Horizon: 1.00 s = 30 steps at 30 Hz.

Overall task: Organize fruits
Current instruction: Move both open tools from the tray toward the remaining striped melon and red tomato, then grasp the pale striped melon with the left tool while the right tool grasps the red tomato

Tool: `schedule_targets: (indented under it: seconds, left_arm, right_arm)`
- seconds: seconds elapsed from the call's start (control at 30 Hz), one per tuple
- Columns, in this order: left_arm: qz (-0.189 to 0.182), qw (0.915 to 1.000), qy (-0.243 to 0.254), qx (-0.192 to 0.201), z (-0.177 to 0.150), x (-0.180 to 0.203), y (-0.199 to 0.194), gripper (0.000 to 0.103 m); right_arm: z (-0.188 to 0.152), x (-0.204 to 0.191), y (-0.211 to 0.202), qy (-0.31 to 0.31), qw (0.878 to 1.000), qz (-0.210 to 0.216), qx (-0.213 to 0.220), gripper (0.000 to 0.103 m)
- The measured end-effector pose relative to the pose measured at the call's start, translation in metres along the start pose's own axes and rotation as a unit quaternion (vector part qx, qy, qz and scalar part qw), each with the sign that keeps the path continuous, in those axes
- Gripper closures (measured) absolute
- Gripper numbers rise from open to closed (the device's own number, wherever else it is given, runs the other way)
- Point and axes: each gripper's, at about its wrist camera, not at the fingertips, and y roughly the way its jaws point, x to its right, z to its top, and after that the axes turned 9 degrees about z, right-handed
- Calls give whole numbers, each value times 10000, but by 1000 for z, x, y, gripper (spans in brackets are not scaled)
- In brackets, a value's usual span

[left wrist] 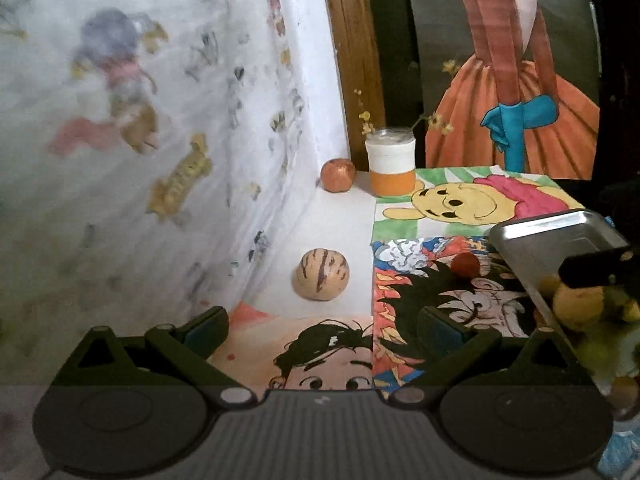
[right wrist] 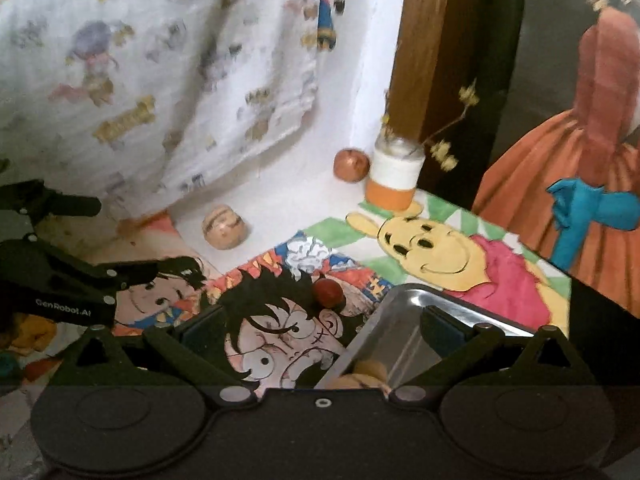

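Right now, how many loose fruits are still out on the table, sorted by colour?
Tan striped: 1, the striped melon
Orange-red: 1, the fruit beside the jar
Dark red: 1, the small fruit near the tray
Total: 3

The only readable text is "GenRobot.AI", printed in pale letters on the black body of the left gripper (right wrist: 72, 304) as seen from the right wrist view. The yellow lettering on the printed curtain (right wrist: 124, 120) is too blurred to read.
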Motion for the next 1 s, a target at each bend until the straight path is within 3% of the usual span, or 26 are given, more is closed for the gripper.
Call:
schedule_targets:
  seconds: [0.3, 0.47, 0.6, 0.73, 0.9, 1.0]
  left_arm:
    - [-176, 9979, -551, -305, 9, -5, 66, 0]
    - [-203, 9964, -729, -380, 17, -1, 98, 0]
    - [-258, 9960, -755, -394, 18, -2, 114, 0]
    - [-417, 9953, -782, -400, 18, -3, 125, 0]
    - [-519, 9953, -632, -522, 21, 0, 140, 0]
    - [-526, 9949, -648, -565, 21, 0, 145, 0]
  right_arm:
    - [12, 35, 54, -11, 9979, 587, -267, 1]
    - [20, 32, 72, -173, 9954, 608, -721, 1]
    - [27, 26, 89, -758, 9907, 597, -958, 1]
    - [29, 26, 111, -1419, 9788, 695, -1303, 11]
    - [33, 41, 130, -1125, 9748, 1137, -1554, 23]
    - [34, 51, 138, -792, 9751, 1295, -1615, 36]
